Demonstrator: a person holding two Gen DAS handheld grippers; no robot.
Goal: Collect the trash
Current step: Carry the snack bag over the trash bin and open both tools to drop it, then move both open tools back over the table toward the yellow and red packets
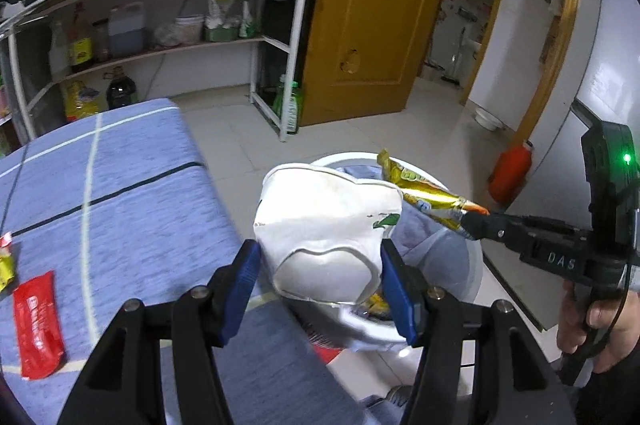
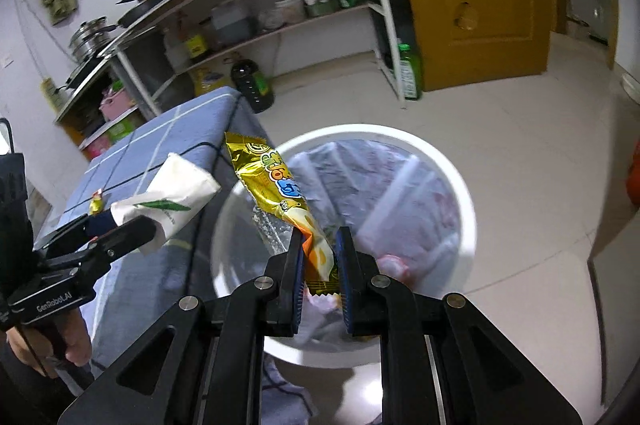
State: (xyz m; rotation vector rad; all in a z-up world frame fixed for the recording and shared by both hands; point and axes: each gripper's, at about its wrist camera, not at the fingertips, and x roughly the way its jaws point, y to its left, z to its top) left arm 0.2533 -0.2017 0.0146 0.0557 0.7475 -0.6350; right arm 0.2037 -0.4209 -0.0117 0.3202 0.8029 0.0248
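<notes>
Both grippers hold trash by the white round plastic bin [image 2: 460, 181].

The left gripper [image 1: 320, 265] is clamped on a crushed white paper cup [image 1: 324, 221], light and springy, over the bin's near edge; the right gripper [image 2: 318, 265] pinches one end of a slick, flimsy gold foil snack wrapper [image 2: 276, 185] above the opening. A flat red sachet [image 1: 38, 325] lies on the blue checked cloth [image 1: 140, 185], best nipped at an edge.

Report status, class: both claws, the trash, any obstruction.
Left claw shut on white paper pack. Right claw shut on gold snack wrapper, over white bin. Red sachet left on table. Nothing blocking.
</notes>
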